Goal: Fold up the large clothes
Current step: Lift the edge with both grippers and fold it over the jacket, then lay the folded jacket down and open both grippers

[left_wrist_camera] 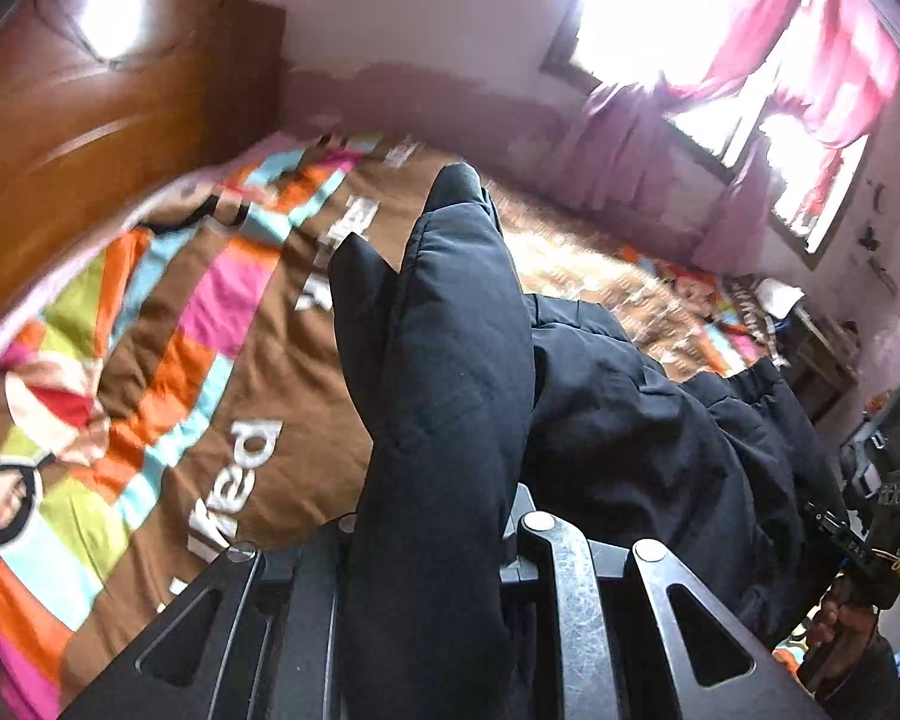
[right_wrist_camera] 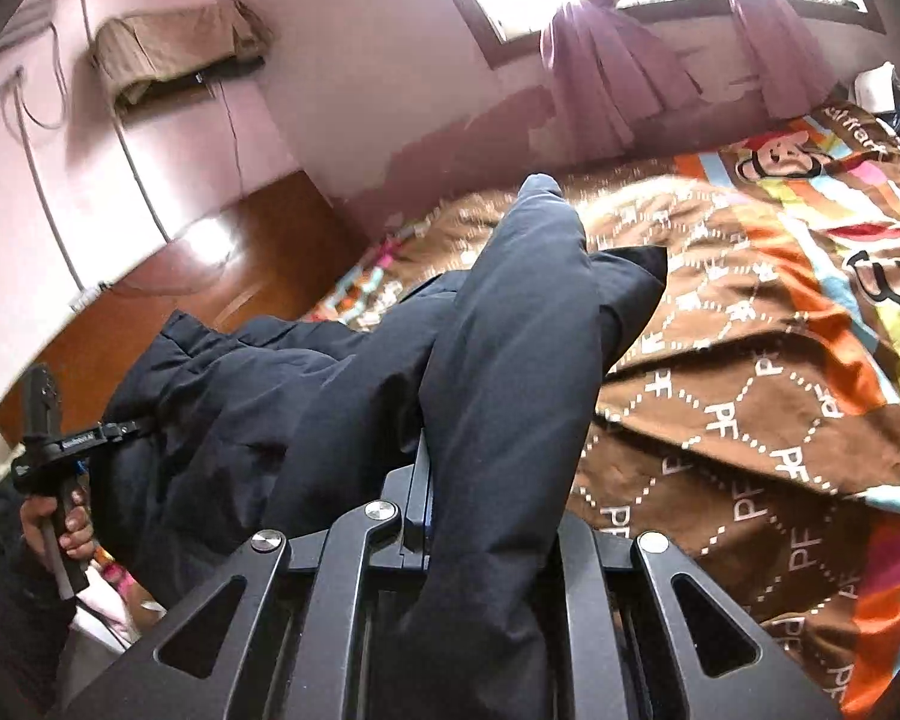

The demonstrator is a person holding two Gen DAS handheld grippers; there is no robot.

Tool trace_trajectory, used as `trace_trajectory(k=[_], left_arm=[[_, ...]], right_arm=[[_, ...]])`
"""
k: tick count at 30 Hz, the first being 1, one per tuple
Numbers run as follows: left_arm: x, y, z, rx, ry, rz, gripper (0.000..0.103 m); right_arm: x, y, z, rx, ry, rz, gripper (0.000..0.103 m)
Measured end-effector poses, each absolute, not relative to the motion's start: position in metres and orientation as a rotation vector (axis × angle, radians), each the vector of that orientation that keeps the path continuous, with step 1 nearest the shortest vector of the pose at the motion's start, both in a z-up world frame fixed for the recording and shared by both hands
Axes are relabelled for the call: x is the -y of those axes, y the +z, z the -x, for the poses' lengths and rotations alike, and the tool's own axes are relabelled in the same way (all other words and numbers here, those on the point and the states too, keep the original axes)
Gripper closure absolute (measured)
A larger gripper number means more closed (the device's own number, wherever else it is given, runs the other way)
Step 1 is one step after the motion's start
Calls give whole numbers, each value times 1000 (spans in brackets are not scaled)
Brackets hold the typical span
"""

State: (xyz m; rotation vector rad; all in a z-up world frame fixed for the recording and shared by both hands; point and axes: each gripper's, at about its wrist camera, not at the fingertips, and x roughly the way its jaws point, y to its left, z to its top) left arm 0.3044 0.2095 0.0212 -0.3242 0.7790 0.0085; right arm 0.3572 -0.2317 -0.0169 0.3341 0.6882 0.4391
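I'm working in a home bedroom: a bed (left_wrist_camera: pixel 258 360) with a bright cartoon quilt, a headboard (left_wrist_camera: pixel 120 120), and a curtained window (right_wrist_camera: pixel 600 0).

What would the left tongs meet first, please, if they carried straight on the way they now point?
Probably the brown patterned bedspread: the left tongs, shut on the dark padded jacket, point down over the bed, though the jacket hides the line ahead and depth is unclear.

Jacket (left_wrist_camera: pixel 600 420) on bedspread (left_wrist_camera: pixel 258 360)
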Motion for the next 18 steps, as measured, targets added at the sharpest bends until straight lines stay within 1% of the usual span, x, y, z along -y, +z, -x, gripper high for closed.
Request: trace_trajectory(k=[3, 6, 7, 9, 12, 13, 14, 15, 16, 18], left_arm=[[-210, -27, -315, -861, 59, 322, 87], [-210, -49, -312, -879, 78, 313, 86], [-210, -50, -310, -878, 78, 311, 86], [-207, -49, -307, -877, 76, 294, 85], [-202, -45, -307, -897, 95, 265, 80], [-202, -45, -308, -903, 103, 256, 78], [-200, -44, -308, -916, 115, 245, 75], [-200, -45, -309, -929, 125, 240, 73], [-200, -46, -309, -941, 137, 241, 69], [-203, -49, -308, -960, 155, 269, 64]], right_arm=[[221, -49, -374, -781, 389, -303, 91], [225, -72, -375, -840, 342, -313, 89], [227, -77, -374, -849, 335, -317, 89], [231, -83, -373, -866, 320, -307, 84], [235, -87, -374, -882, 304, -321, 82], [235, -88, -373, -888, 293, -324, 81], [234, -88, -373, -897, 280, -321, 78], [234, -91, -374, -910, 263, -312, 72], [234, -93, -375, -925, 242, -302, 67], [235, -98, -377, -940, 222, -297, 49]])
